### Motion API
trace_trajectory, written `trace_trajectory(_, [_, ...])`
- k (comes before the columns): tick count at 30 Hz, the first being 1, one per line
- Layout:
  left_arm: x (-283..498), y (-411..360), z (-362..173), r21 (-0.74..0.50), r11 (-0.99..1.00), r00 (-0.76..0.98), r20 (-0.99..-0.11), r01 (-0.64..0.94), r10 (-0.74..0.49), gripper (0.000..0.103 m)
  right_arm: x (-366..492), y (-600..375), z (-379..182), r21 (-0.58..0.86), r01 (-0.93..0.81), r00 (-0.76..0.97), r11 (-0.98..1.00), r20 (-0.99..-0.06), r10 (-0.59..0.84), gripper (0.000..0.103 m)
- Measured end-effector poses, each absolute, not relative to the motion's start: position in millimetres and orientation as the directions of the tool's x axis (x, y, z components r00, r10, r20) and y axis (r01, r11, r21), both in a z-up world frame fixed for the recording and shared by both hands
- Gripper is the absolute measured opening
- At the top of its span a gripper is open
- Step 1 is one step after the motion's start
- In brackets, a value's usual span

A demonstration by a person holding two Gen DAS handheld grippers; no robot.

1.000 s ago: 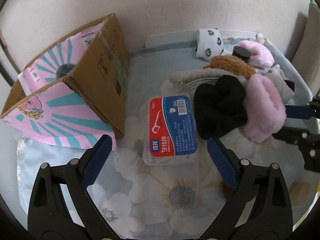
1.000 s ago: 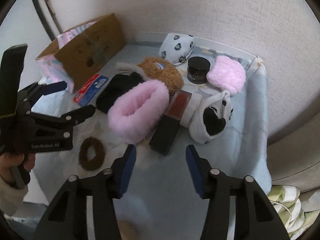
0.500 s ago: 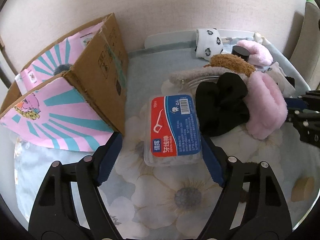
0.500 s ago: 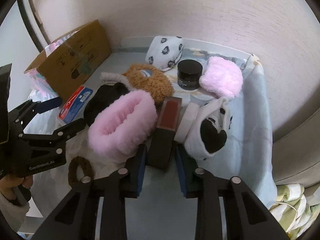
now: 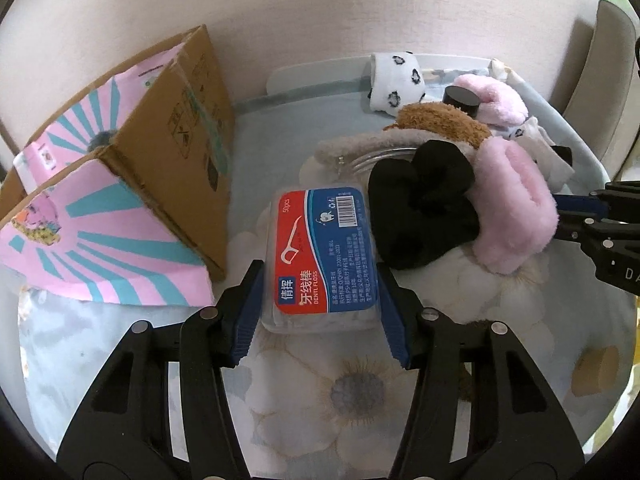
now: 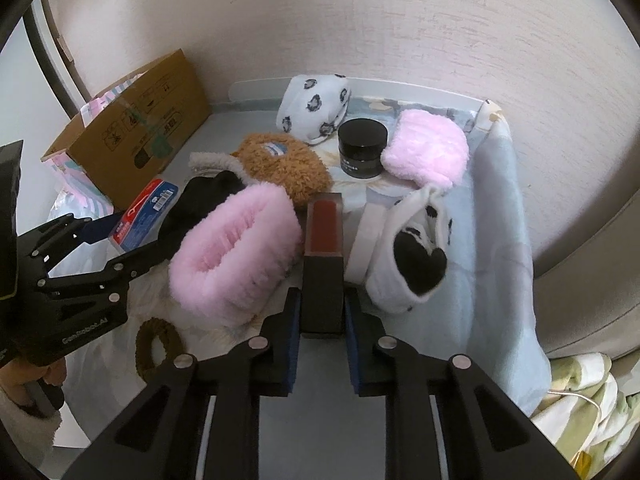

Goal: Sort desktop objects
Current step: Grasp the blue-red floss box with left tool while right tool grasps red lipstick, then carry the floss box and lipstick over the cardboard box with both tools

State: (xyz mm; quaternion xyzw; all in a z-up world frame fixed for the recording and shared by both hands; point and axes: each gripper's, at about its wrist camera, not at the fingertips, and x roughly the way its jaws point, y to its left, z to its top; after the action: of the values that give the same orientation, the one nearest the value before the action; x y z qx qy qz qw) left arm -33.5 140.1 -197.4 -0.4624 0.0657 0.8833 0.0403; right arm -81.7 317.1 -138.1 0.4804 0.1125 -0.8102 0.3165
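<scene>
Both grippers clamped — left gripper [image 5: 320, 300] on floss box [image 5: 324, 256], right gripper [image 6: 322, 320] on lipstick case [image 6: 323, 264]

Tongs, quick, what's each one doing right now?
Left tongs: closed on the dental floss box.
Right tongs: closed on the dark lipstick case.

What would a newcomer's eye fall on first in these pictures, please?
Probably the fluffy pink band at the middle of the flowered cloth, beside the red-and-black lipstick box that the right gripper clamps. Next, the red-and-blue dental floss box between the left gripper's fingers, near the cardboard box.
</scene>
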Motion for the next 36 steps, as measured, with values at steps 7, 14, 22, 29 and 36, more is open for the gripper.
trace_trajectory(7, [-19.6, 140.8, -179.1, 0.079, -0.987, -0.576, -0.817, -0.142, 0.017, 0.050, -71.6, 334.1, -127.2, 0.135, 0.605, -0.332, -0.785, -0.853, -0.402, 0.018])
trace_trajectory(14, [-10.2, 130.2, -134.6, 0.075, -0.984, -0.596, -0.802, -0.160, 0.036, 0.050, -52.7, 339.2, -94.0, 0.127, 0.595, -0.360, -0.793, -0.841, -0.405, 0.018])
trace_trajectory(22, [-17.3, 101.5, -80.6, 0.084, -0.977, -0.609, -0.792, -0.195, 0.054, 0.050, -54.9, 309.6, -37.9, 0.123, 0.624, -0.382, -0.772, -0.813, -0.439, 0.018])
trace_trajectory(29, [-38.6, 56.0, -43.4, 0.084, -0.977, -0.628, -0.776, -0.196, 0.059, 0.050, -58.6, 251.8, 6.4, 0.092, 0.704, -0.384, -0.704, -0.785, -0.487, 0.018])
trace_trajectory(36, [-65.2, 0.8, -23.3, 0.086, -0.976, -0.609, -0.792, -0.197, 0.053, 0.050, -66.4, 185.9, 33.6, 0.078, 0.798, -0.322, -0.598, -0.782, -0.533, 0.018])
